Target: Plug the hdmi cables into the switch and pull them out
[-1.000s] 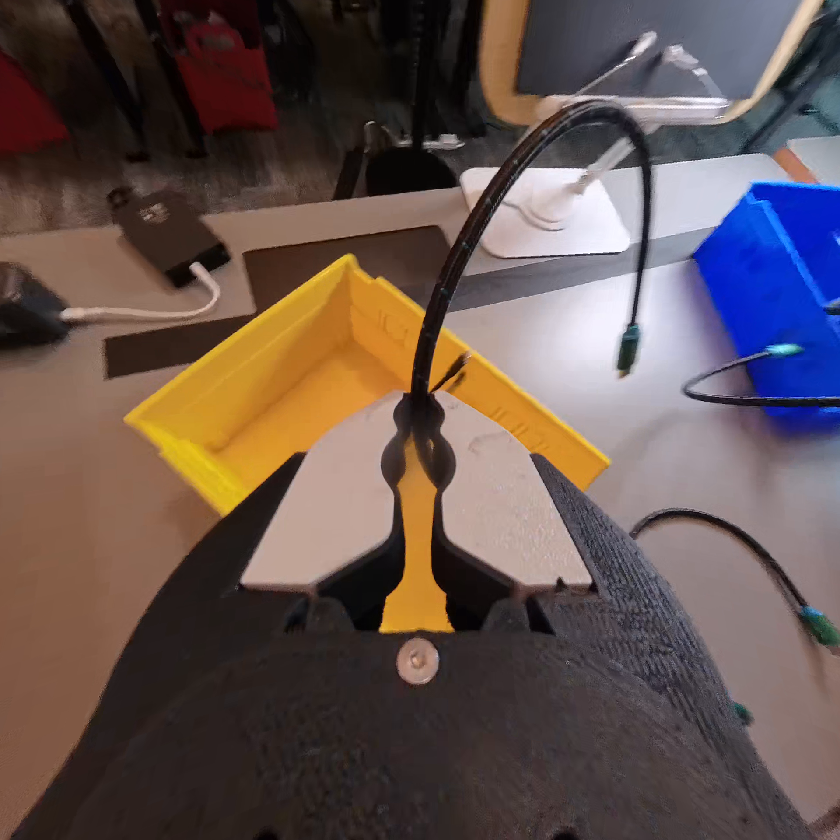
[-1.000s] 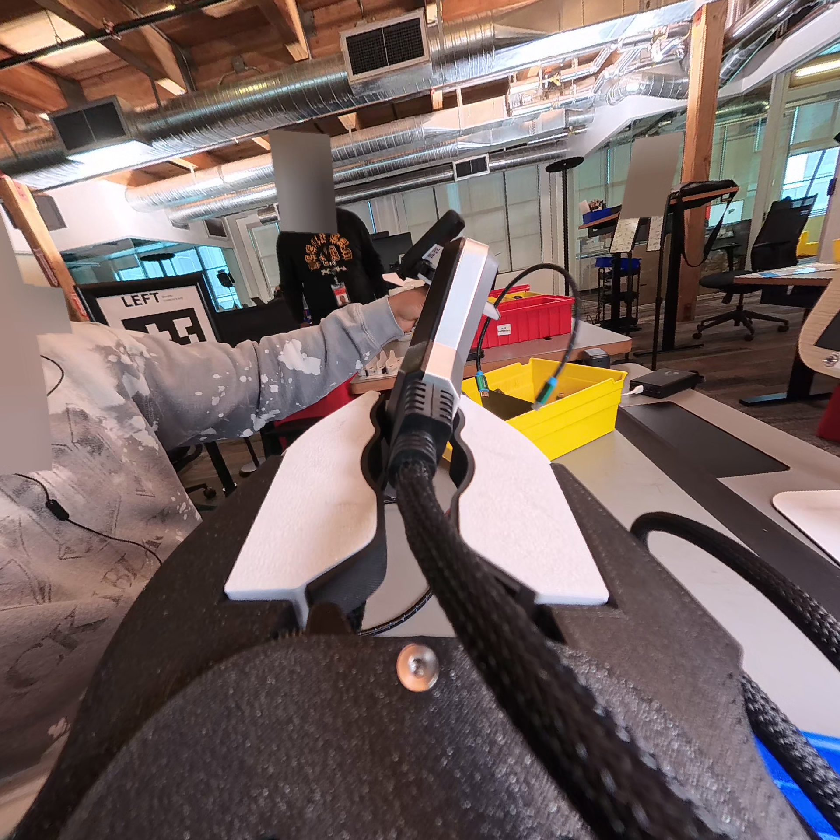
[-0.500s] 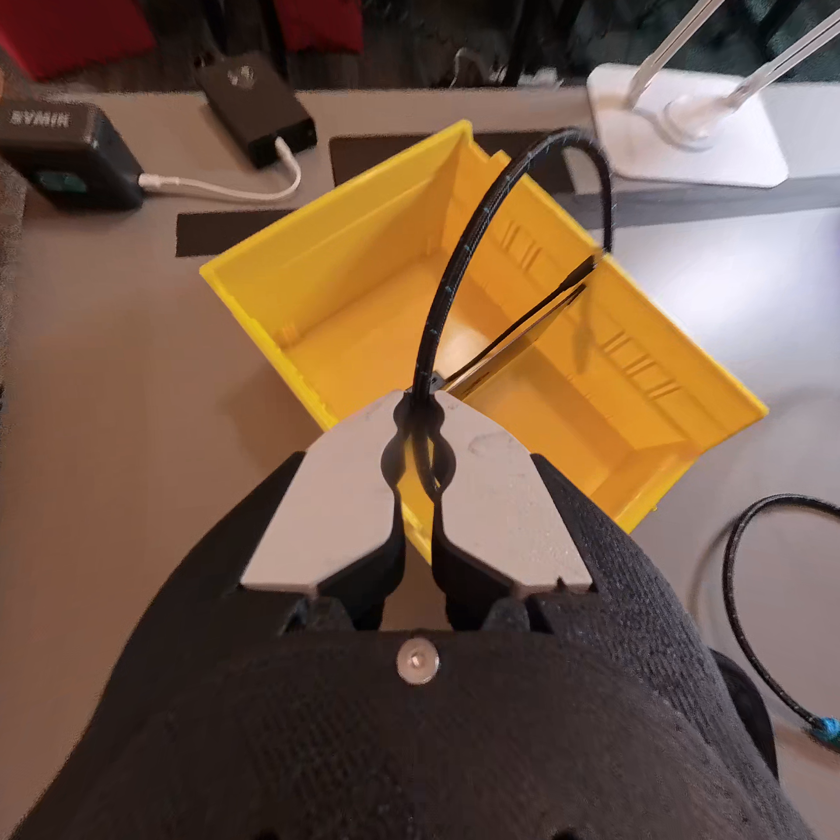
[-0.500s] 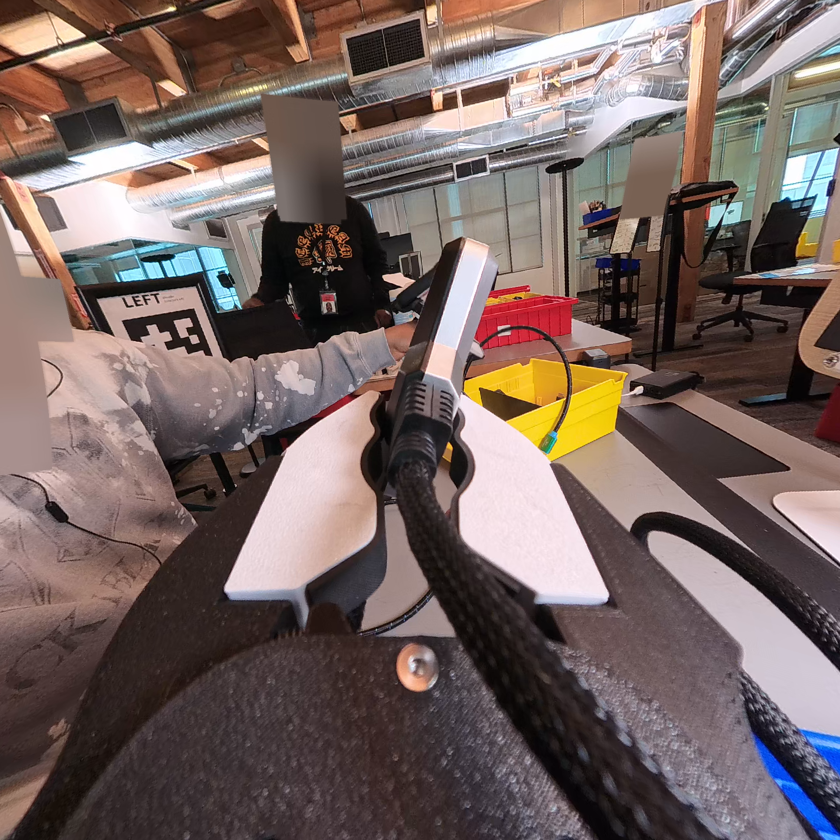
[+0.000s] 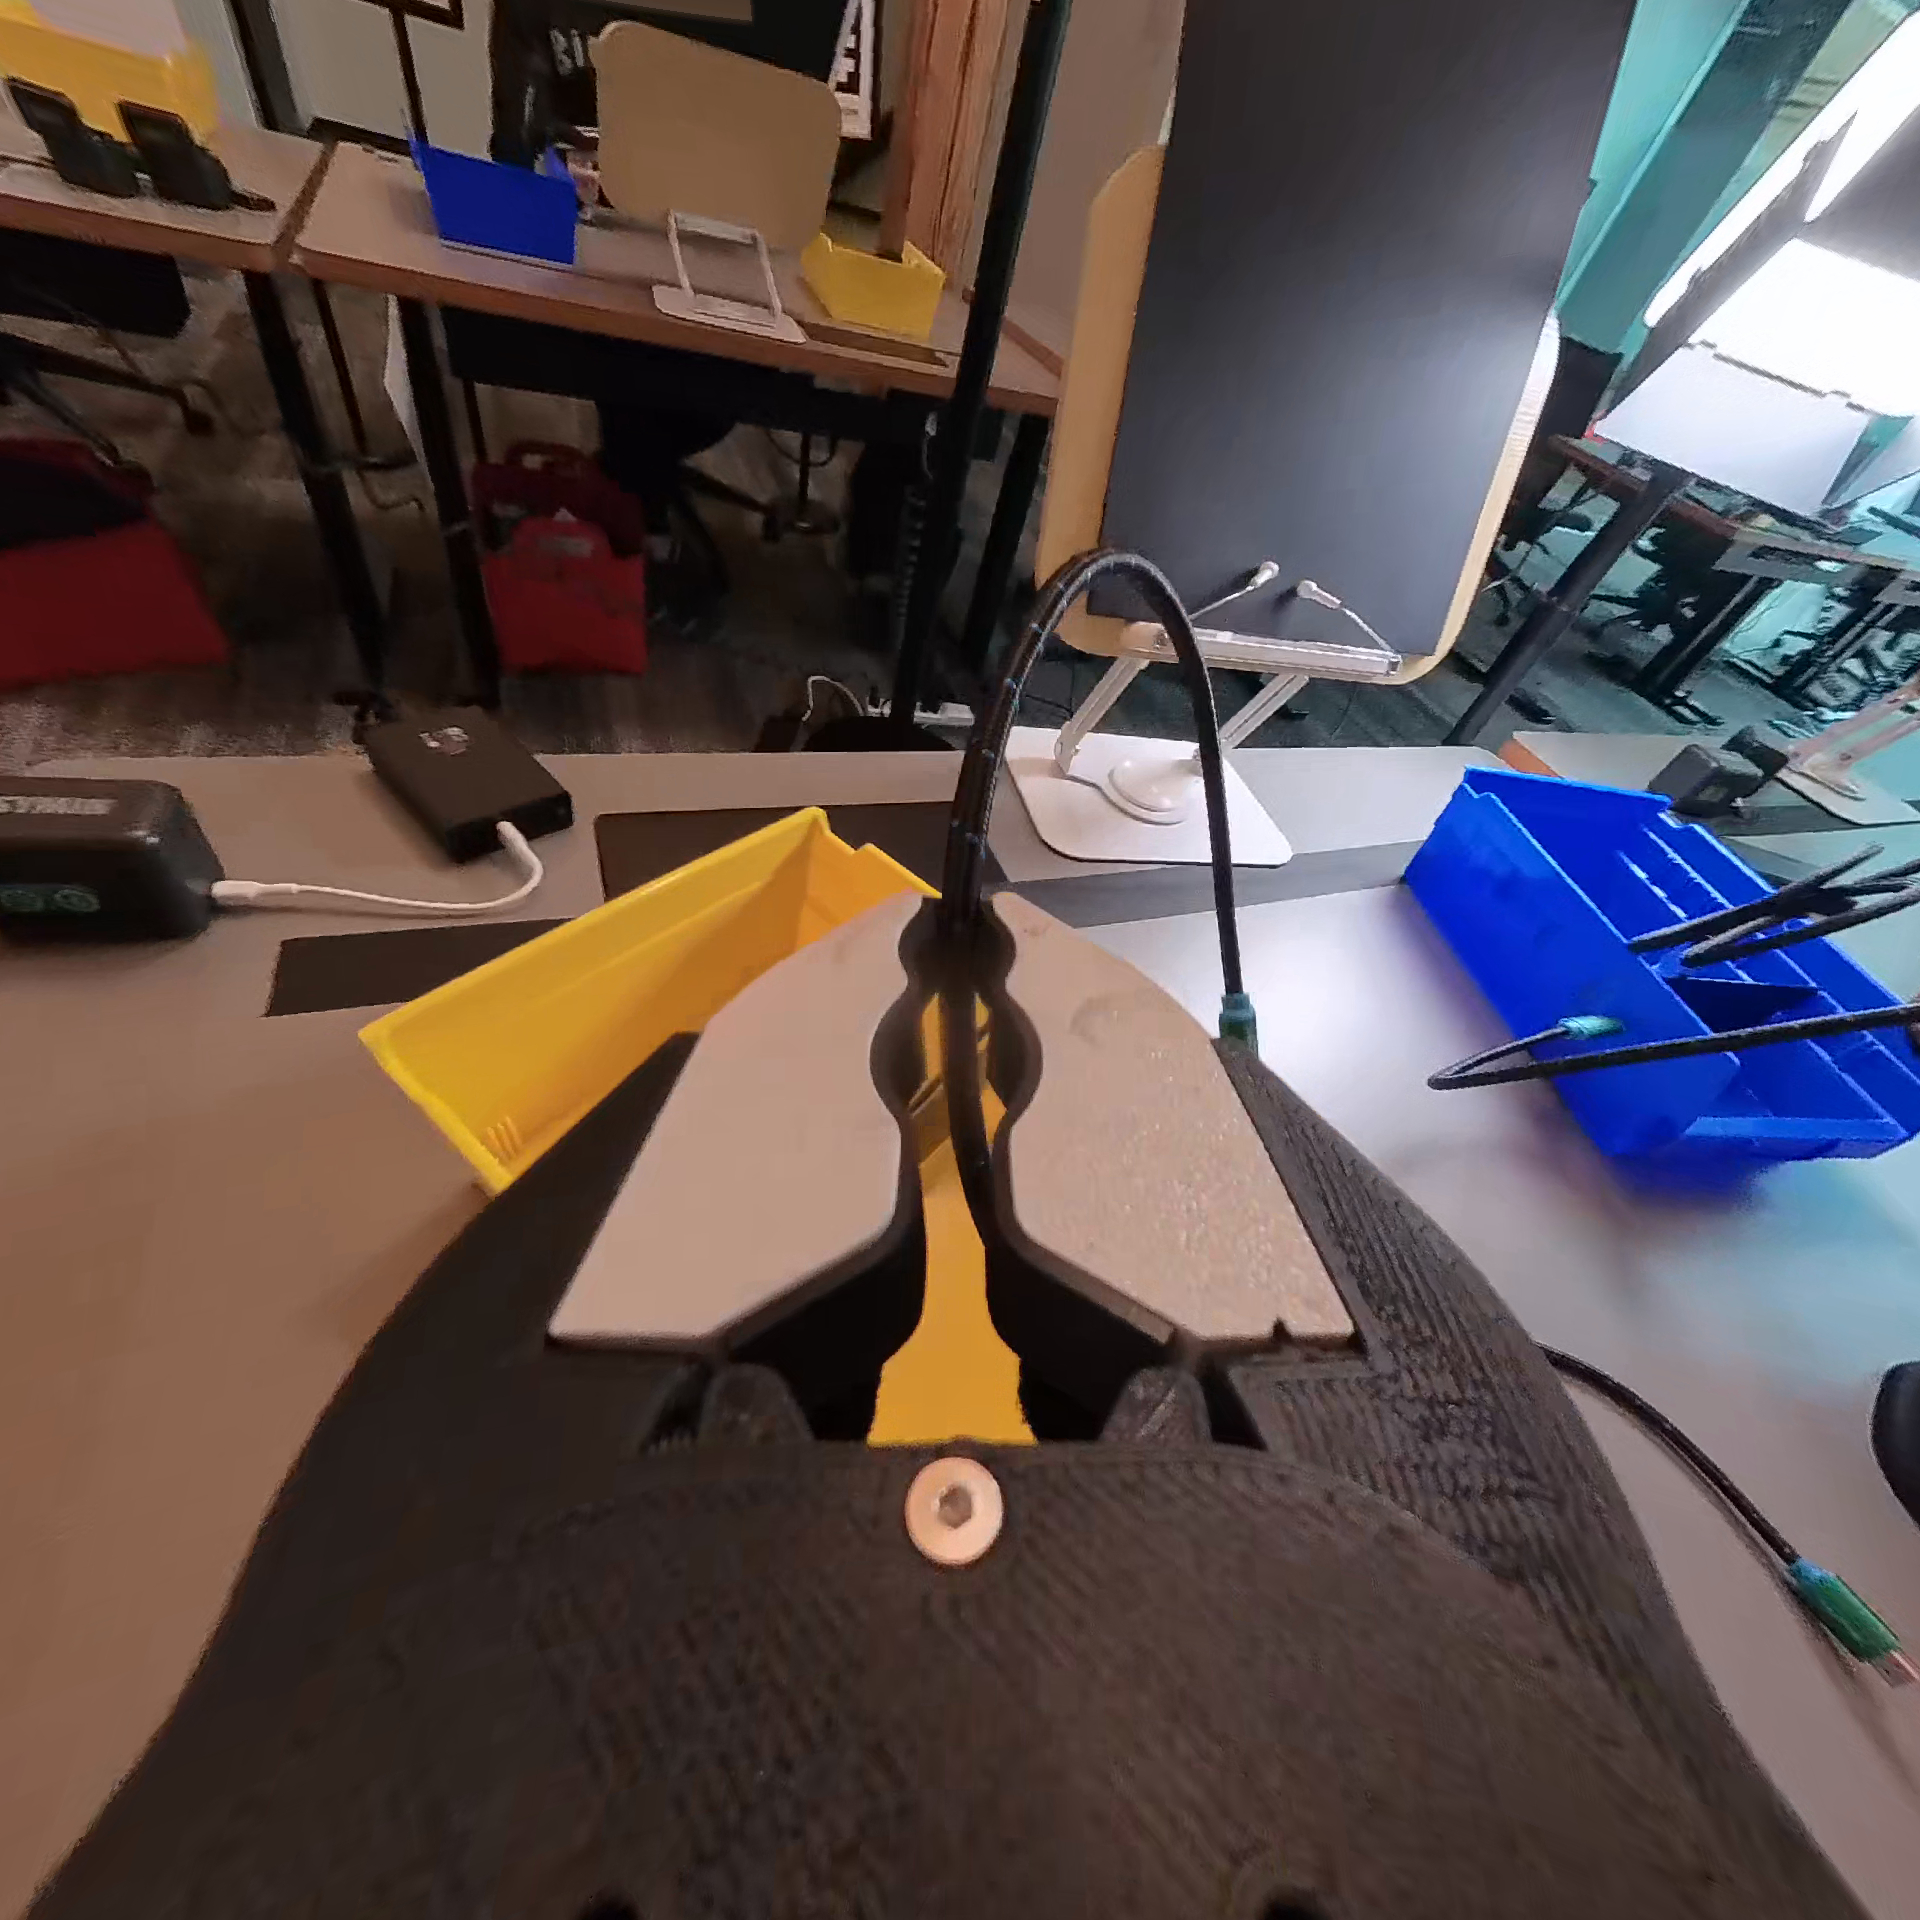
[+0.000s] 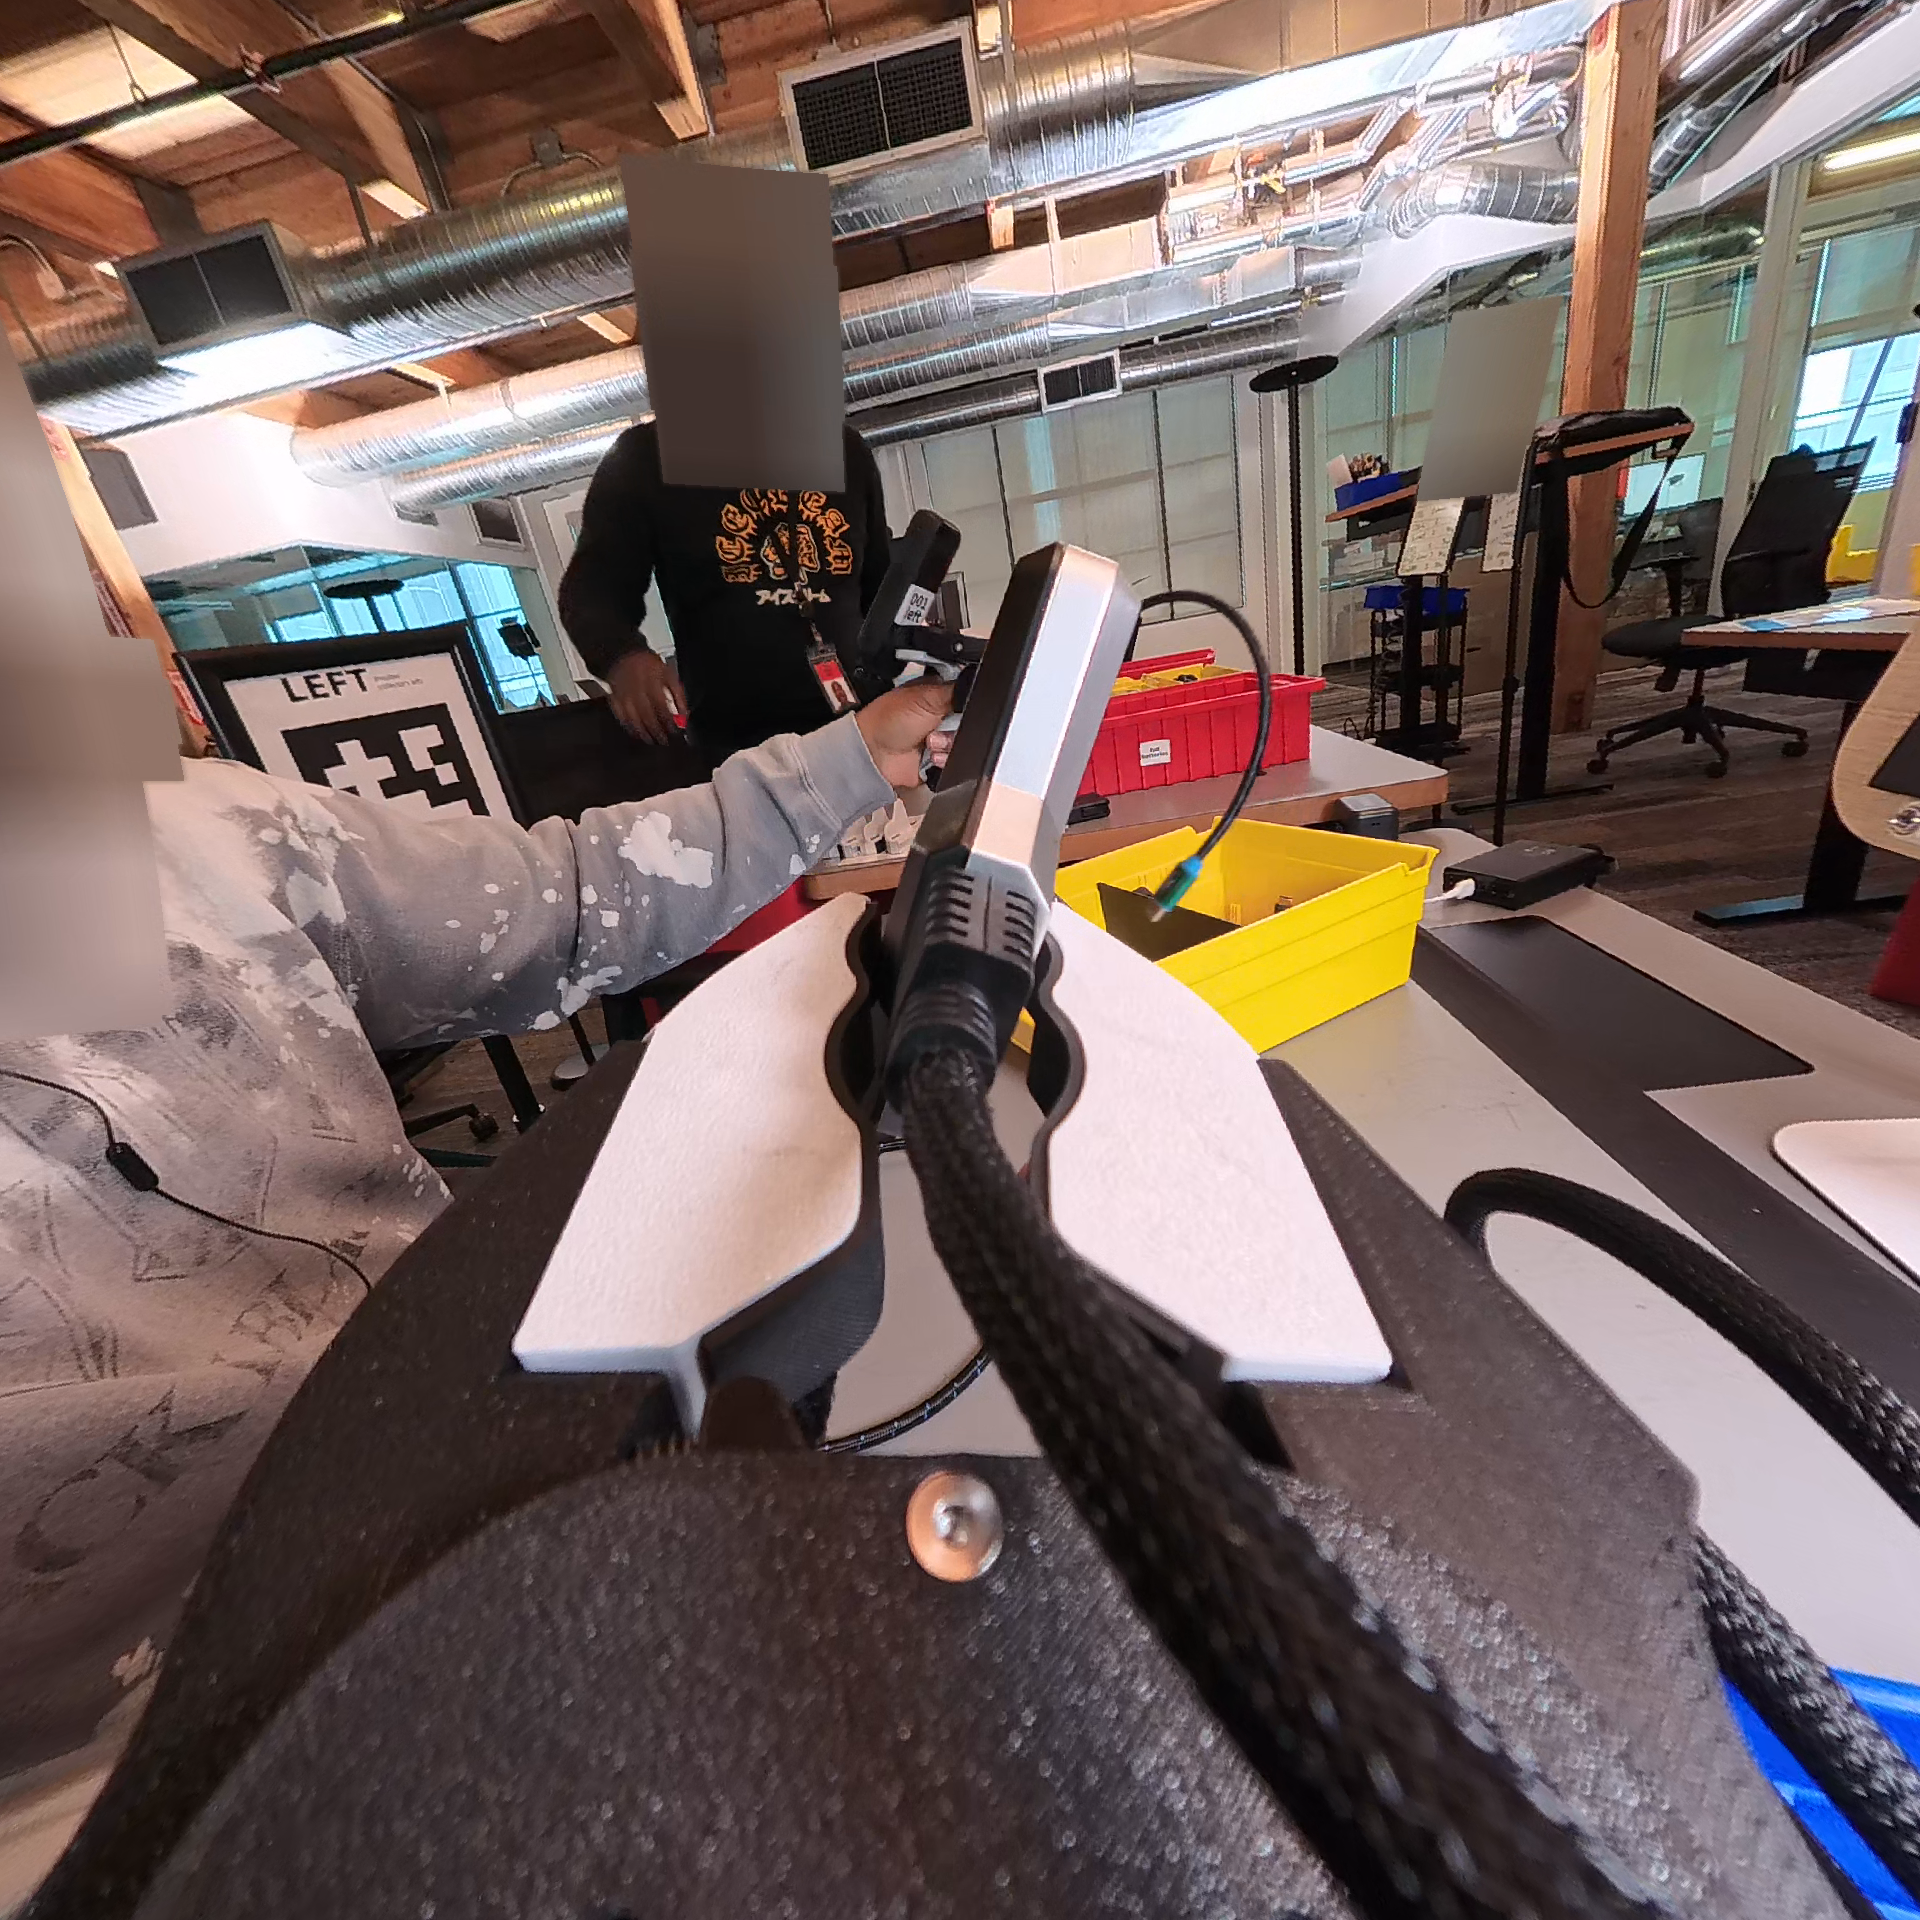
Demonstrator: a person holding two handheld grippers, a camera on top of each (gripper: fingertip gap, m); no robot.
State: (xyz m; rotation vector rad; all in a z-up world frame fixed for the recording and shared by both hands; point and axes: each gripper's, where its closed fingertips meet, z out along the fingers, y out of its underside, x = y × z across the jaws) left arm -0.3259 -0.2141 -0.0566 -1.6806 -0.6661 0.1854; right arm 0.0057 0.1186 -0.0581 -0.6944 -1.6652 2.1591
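My left gripper [image 5: 956,920] is shut on a thin black braided HDMI cable [image 5: 1195,665]. The cable arcs up and over, and its teal plug [image 5: 1236,1016] hangs free to the right, just above the table. My right gripper [image 6: 956,935] is shut on the ribbed black plug [image 6: 971,925] of a thick braided cable [image 6: 1091,1299], holding the silver switch [image 6: 1039,727] tilted upright in the air. In the right wrist view the thin cable [image 6: 1252,717] loops out from behind the switch, and its teal plug [image 6: 1179,888] hangs over the yellow bin [image 6: 1320,935].
The yellow bin [image 5: 623,987] sits under my left gripper. A blue bin [image 5: 1558,935] with more cables stands at the right. Another cable with a green plug [image 5: 1855,1642] lies on the table. A black power bank [image 5: 468,779], a black box [image 5: 94,862] and a white stand base [image 5: 1143,810] sit behind. A person [image 6: 748,623] stands beyond.
My left gripper tipped down over the yellow bin, then lifted and tilted back up with the thin cable still in it. The cable's plug dipped and rose again. My right gripper stayed still.
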